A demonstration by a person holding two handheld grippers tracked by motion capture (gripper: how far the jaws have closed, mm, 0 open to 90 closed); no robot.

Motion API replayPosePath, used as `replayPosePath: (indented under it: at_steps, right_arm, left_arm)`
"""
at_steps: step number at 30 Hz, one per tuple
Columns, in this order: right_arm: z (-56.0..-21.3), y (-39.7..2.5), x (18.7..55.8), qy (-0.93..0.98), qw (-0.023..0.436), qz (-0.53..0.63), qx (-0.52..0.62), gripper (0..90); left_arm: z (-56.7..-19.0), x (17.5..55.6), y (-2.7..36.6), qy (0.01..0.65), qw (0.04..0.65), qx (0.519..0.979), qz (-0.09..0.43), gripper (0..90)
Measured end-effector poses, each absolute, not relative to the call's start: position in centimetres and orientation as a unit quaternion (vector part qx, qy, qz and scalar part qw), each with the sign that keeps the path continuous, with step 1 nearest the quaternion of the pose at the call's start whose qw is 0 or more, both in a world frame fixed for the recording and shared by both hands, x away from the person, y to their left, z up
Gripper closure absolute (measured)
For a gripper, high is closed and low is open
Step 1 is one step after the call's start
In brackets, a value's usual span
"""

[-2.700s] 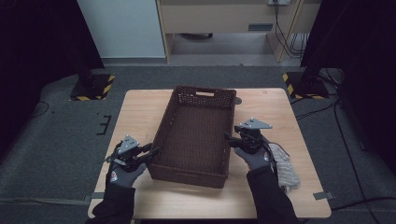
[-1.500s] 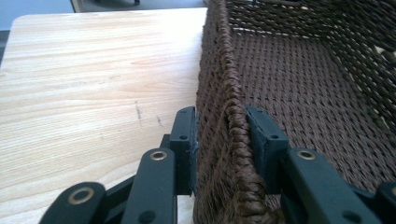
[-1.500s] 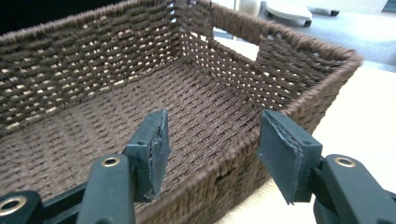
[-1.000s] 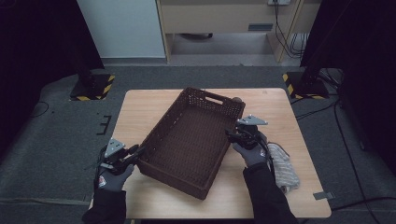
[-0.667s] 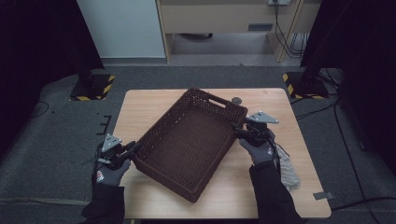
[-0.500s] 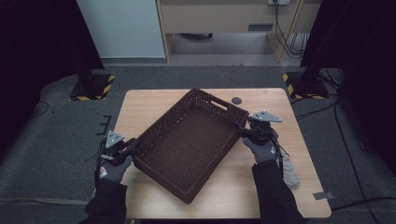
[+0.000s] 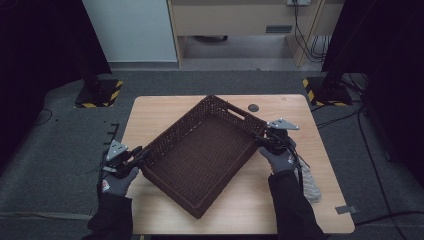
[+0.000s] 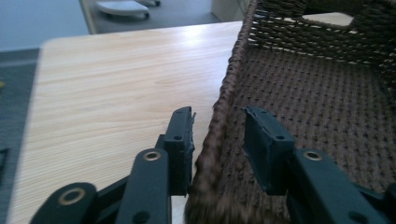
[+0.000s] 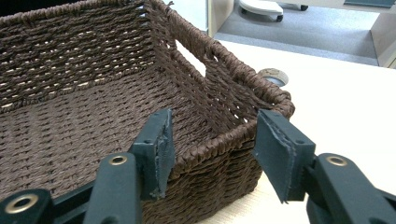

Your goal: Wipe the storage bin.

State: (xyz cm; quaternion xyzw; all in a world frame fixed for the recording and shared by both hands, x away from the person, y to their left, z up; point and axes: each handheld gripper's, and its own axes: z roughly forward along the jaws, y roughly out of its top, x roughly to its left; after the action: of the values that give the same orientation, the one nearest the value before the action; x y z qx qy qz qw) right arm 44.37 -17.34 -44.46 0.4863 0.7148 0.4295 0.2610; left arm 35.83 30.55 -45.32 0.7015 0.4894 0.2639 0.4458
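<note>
a light wooden tabletop [image 7: 165, 107] seen from above, with a large dark brown woven basket [image 7: 202, 152] lying on it, turned at a slant so one corner points toward the near edge and another toward the far edge. at the left, a gloved hand [image 7: 116, 179] comes in from the bottom, holding the left gripper [image 7: 141, 155] at the basket's left corner. in the left gripper view, this gripper [image 8: 217, 140] has its jaws spread apart on either side of the basket's wall [image 8: 224, 93], one pad outside over the bare tabletop [image 8: 107, 84] and one inside over the woven floor, with a gap between each pad and the rim, so it is released rather than clamping. in the middle, the basket is empty, and a cut-out handle [image 7: 236, 111] shows in its far short wall. just beyond that wall, a small round dark thing [image 7: 253, 107] sits in the tabletop. at the right, the other gloved hand [image 7: 278, 159] holds the right gripper [image 7: 260, 141] at the basket's right corner. in the right gripper view, this gripper [image 9: 212, 149] also has its jaws wide apart, straddling the corner's rim [image 9: 243, 130], one pad inside and one outside, not pressing it. further right, near the forearm, a crumpled grey and white cloth [image 7: 311, 182] lies on the tabletop.
</note>
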Motion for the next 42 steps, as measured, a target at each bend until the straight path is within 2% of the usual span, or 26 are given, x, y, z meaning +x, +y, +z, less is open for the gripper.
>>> replayPosePath:
  at_steps: [6,9,14,21,25,29,32,36,42]
  right_arm:
    - [-44.3,-17.6,43.8,0.715,0.252,0.432,0.488,47.4]
    - [-43.7,-17.9,43.6,0.712,0.269,0.436,0.48,46.8]
    - [-43.2,-19.2,43.9,0.692,0.289,0.448,0.487,45.7]
    - [-43.6,-20.0,44.5,0.7,0.289,0.432,0.49,45.9]
    - [-43.9,-20.1,44.9,0.706,0.284,0.428,0.488,49.0]
    - [-44.5,-20.1,45.3,0.711,0.273,0.423,0.491,54.9]
    - [-44.4,-20.0,45.2,0.714,0.259,0.426,0.491,63.7]
    - [-44.2,-19.9,44.7,0.719,0.26,0.419,0.49,64.4]
    - [-44.2,-20.3,42.7,0.718,0.256,0.426,0.487,63.7]
  left_arm:
    - [-45.2,36.0,30.8,0.504,0.443,0.692,0.265,68.3]
    - [-45.4,36.2,30.8,0.502,0.443,0.691,0.27,70.1]
    - [-45.6,36.9,31.3,0.506,0.455,0.685,0.262,69.7]
    - [-45.7,38.1,31.4,0.504,0.456,0.682,0.269,67.4]
    - [-45.8,39.0,31.4,0.506,0.454,0.681,0.274,66.0]
    - [-45.6,39.5,31.3,0.51,0.451,0.679,0.275,64.2]
    - [-45.5,39.3,31.2,0.515,0.452,0.671,0.284,61.1]
    - [-45.3,38.8,31.1,0.522,0.467,0.655,0.284,51.7]
    - [-44.2,37.7,30.9,0.524,0.478,0.642,0.292,43.8]
